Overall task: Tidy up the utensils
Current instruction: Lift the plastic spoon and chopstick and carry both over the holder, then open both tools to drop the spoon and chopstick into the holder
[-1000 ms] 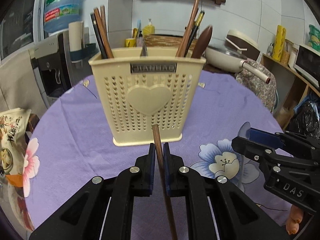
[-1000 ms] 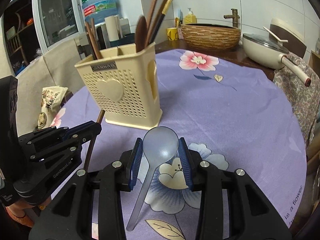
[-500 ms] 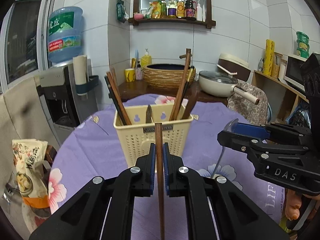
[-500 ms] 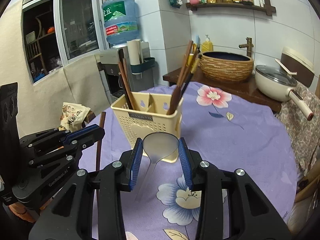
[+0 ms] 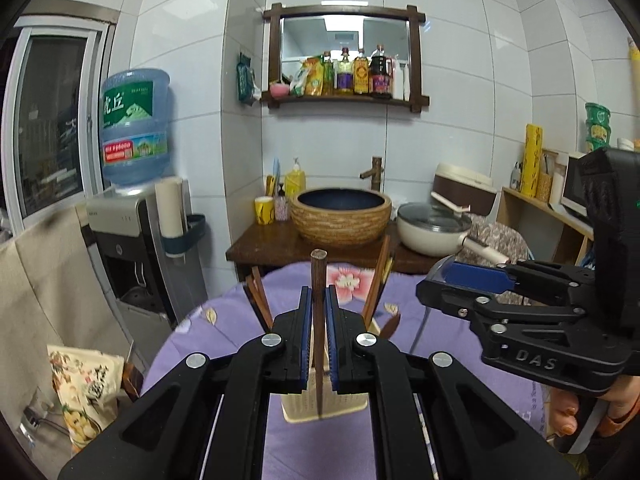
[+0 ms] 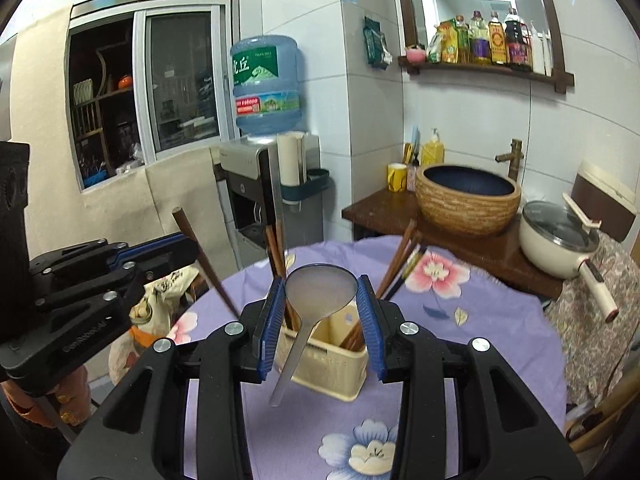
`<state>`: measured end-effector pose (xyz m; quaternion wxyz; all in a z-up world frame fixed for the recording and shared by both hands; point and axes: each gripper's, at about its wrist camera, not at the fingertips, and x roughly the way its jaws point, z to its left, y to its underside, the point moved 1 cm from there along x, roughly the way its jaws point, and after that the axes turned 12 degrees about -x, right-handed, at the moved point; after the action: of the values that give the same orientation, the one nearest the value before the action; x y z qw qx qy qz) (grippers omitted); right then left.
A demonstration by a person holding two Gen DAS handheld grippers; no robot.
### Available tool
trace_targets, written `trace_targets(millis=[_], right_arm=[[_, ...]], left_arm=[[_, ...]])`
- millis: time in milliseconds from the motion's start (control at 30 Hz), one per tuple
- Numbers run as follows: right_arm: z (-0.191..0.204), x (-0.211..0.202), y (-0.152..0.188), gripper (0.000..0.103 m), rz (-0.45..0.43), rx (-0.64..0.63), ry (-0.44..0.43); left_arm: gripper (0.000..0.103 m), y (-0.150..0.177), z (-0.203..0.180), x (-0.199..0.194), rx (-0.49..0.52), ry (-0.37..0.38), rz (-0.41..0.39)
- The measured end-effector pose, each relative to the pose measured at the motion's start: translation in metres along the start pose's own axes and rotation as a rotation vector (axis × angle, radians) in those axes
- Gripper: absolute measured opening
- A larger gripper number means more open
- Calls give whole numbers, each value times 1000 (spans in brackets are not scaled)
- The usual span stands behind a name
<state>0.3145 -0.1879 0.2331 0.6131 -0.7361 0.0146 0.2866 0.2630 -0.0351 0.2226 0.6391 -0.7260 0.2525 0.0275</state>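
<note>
- Wooden and dark, a single chopstick (image 5: 319, 320) stands nearly upright between the pads of the left tongs (image 5: 319, 334), which are closed tight on its shaft; its blunt end rises above the jaws and its lower end hangs over the holder.
- Translucent plastic, one spoon (image 6: 316, 304) sits bowl-up in the right tongs (image 6: 321, 320), the pads pressing the bowl's two edges, the handle trailing down and toward the camera.
- Beige and perforated, the utensil holder (image 6: 324, 356) stands on the table (image 6: 460, 360), below and just ahead of both tongs; its open top faces up and shows more than one compartment.
- Judged from both wrist views, the coming move turns on this: each held piece has its long axis close to vertical and the holder lies under it, so a straight descent looks sufficient. Neither hand appears clearly nearer; the two tongs hang side by side.
- Counted: two tongs, one held chopstick, one held spoon, one holder. Chopsticks already stand in two clusters, at the holder's left and right sides; their exact number cannot be told.
- Lilac floral cloth covers the table; beyond stand a water dispenser (image 6: 260, 184), a woven basin (image 6: 468, 198) and a lidded pan (image 6: 560, 240).
</note>
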Motion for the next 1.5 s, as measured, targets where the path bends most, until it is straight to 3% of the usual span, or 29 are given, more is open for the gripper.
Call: trace_targets(millis=[200,400,600,800,1267,1333,1433,1500], right_arm=[[-12,8,-41,37,-21,-8,38],[-19,26,-59,37,-27,-29,79],[-26,58,-56,37,0,-42,133],[-16,99,-23,37,65,-90,142],[9,137,28,38,148,-188,106],[11,138,30,42,147,-197,104],[12,133,29,56,132,-215,117],[13,127,30,56,112,-232,139]], left_arm=[[7,-47,-7,-5,2,6,-45],[7,-64,-11,3,4,-6,-68],[7,-69,-6,28,-13,-47,-59],[7,-46,8,62,-50,-70,2],[7,17,36,112,-93,-98,149],[7,21,39,115,-97,-97,158],[7,23,43,113,-114,-92,153],[13,22,45,109,-125,-85,146]])
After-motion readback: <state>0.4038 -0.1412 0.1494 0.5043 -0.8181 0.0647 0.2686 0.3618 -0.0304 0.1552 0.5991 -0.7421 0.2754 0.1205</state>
